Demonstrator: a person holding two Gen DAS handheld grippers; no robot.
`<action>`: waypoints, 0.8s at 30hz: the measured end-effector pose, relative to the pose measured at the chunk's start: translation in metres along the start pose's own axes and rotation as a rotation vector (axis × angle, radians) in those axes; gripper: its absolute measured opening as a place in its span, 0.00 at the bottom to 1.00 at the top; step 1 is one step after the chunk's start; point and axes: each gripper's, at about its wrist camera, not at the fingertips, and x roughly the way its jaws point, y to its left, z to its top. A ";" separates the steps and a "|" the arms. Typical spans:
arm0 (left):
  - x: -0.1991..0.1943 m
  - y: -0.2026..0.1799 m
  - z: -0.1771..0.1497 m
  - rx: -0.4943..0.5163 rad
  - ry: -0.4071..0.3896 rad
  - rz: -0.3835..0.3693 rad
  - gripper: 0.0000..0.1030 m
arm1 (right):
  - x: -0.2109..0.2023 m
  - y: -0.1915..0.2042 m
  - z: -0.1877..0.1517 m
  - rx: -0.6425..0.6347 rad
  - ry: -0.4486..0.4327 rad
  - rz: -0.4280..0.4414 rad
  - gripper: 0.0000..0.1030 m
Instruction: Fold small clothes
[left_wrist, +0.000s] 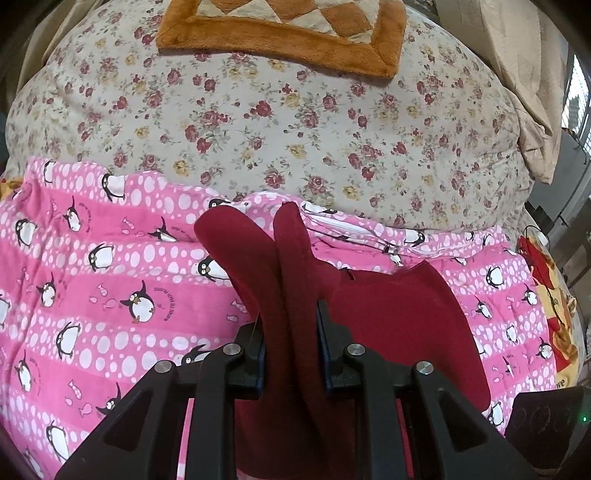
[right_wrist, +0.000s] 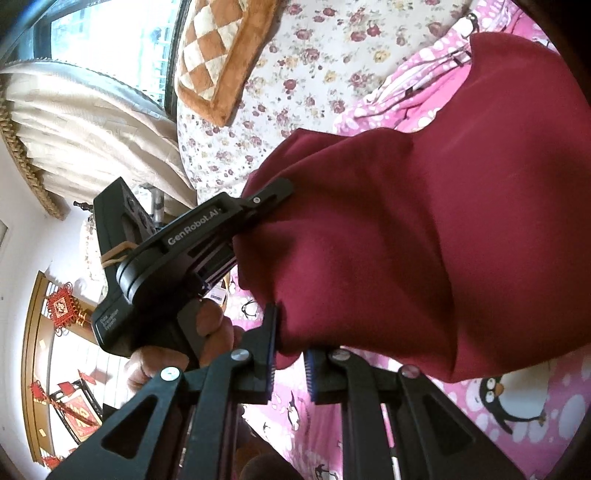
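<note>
Both grippers (left_wrist: 290, 354) (right_wrist: 290, 363) pinch the red garment (left_wrist: 406, 310) above the pink blanket's (left_wrist: 92, 258) near edge; thin bunched folds could slip free, judging by the shallow bites.

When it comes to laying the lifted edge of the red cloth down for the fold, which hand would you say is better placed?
Probably both together, led by the left. The left tongs pinch a bunched fold of the dark red garment, whose other end lies on the penguin blanket. The right tongs grip only its lower edge.

Dark-red garment (left_wrist: 406, 306) matt soft cloth; pink penguin blanket (left_wrist: 92, 266) fleecy; claw arms matt blk plastic w/ shiny metal rivets.
</note>
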 end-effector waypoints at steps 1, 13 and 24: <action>0.000 -0.001 0.000 0.001 0.000 0.001 0.00 | -0.001 0.000 -0.001 -0.006 -0.002 -0.008 0.12; -0.001 0.002 -0.005 0.014 0.015 0.033 0.00 | 0.004 0.022 -0.012 -0.146 -0.002 -0.168 0.12; -0.001 0.015 -0.012 -0.016 0.038 0.049 0.00 | 0.011 0.039 -0.023 -0.260 0.006 -0.273 0.12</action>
